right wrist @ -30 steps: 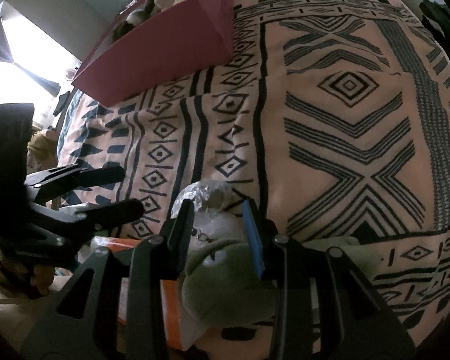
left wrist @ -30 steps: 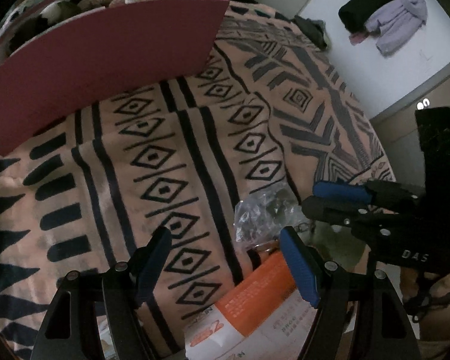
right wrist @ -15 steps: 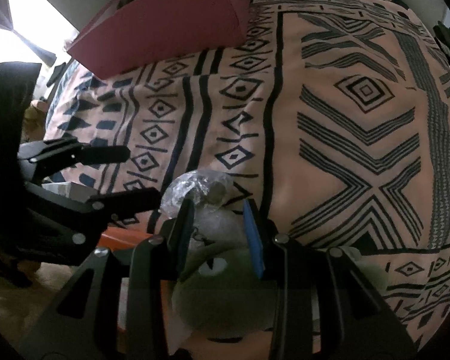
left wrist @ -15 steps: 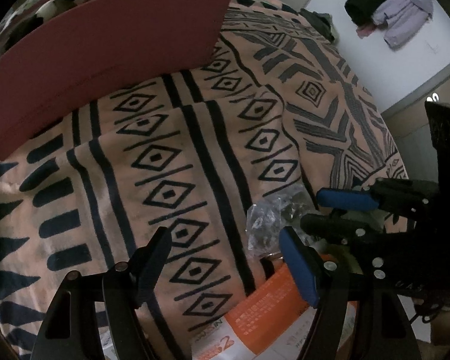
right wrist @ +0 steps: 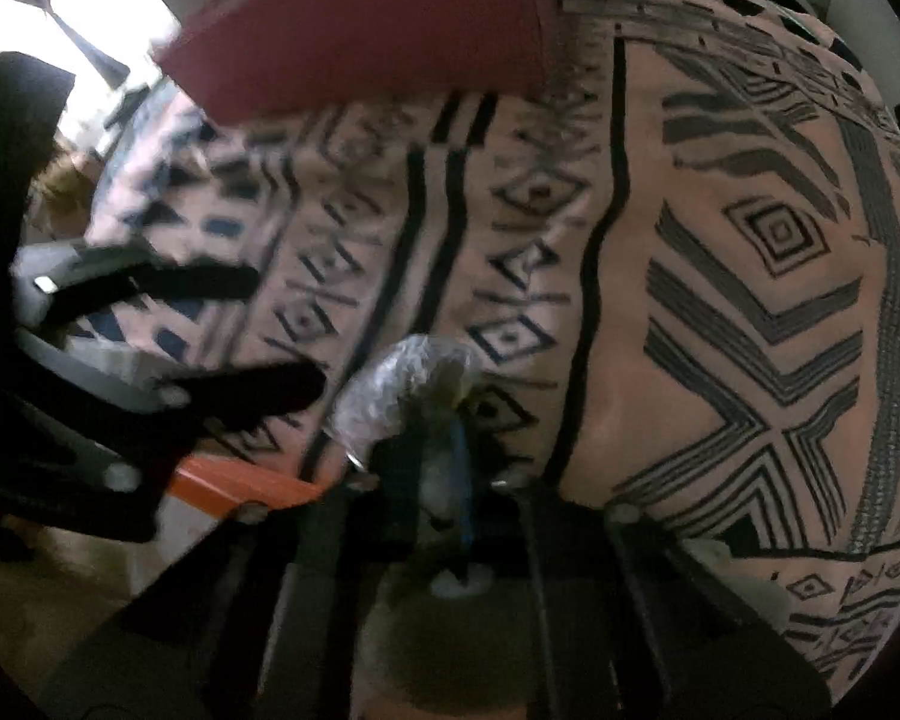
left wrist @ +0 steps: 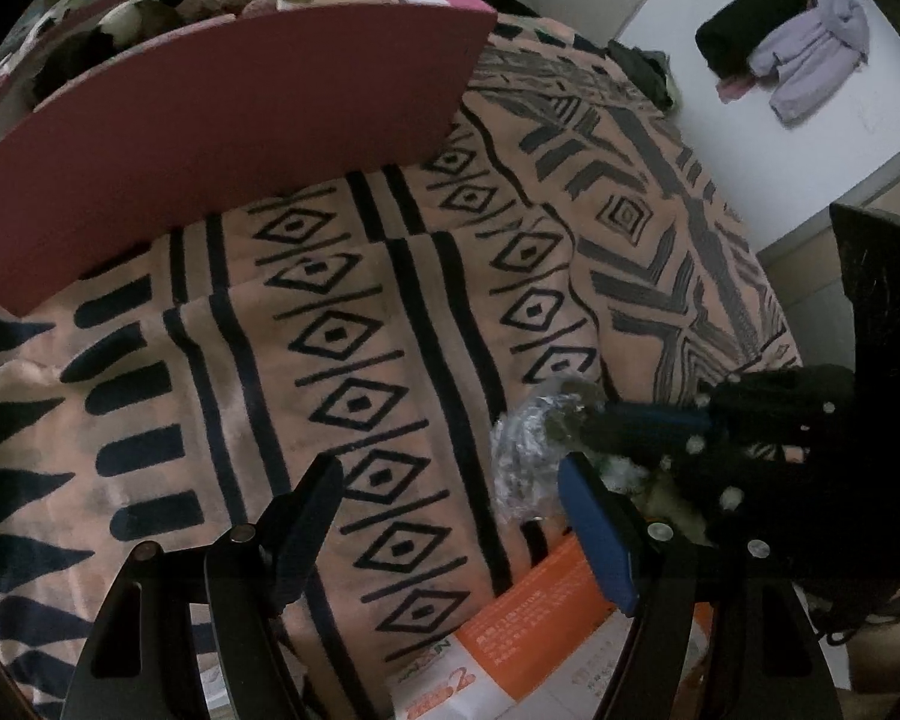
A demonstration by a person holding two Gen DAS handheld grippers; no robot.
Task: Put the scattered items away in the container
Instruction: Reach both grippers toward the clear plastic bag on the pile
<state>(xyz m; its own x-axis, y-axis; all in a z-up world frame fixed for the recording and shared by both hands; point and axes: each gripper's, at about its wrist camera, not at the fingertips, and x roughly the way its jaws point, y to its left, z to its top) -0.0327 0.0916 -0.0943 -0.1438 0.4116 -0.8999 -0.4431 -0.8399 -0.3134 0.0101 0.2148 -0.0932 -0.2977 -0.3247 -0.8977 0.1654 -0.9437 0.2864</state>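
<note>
Seen from the left wrist, the left gripper [left wrist: 450,516] is held with its jaws well apart and nothing between them, above the patterned blanket [left wrist: 342,324] near the bed's near edge. A crinkled clear plastic bag [left wrist: 525,456] lies just beside its blue-padded finger, and an orange-and-white carton [left wrist: 528,630], flat and stiff, lies at the near edge below it. The pink box [left wrist: 210,138], smooth-walled and already heaped with soft things, stands toward the far left corner of the bed. The right gripper [left wrist: 648,426] is seen shut against the bag. Seen from the right wrist, where the picture is blurred, the right gripper [right wrist: 444,468] is closed to almost nothing on a thin fold at the bag's [right wrist: 402,384] near end; what pale stuff lies under the jaws cannot be told. The film is judged slick and thin, so the pinch may slide off or tear when lifted, and loose contents could spill. The two grippers are close together, so a knock between them is possible, and the box [right wrist: 360,42] is well apart, a long carry for a weak hold.
</note>
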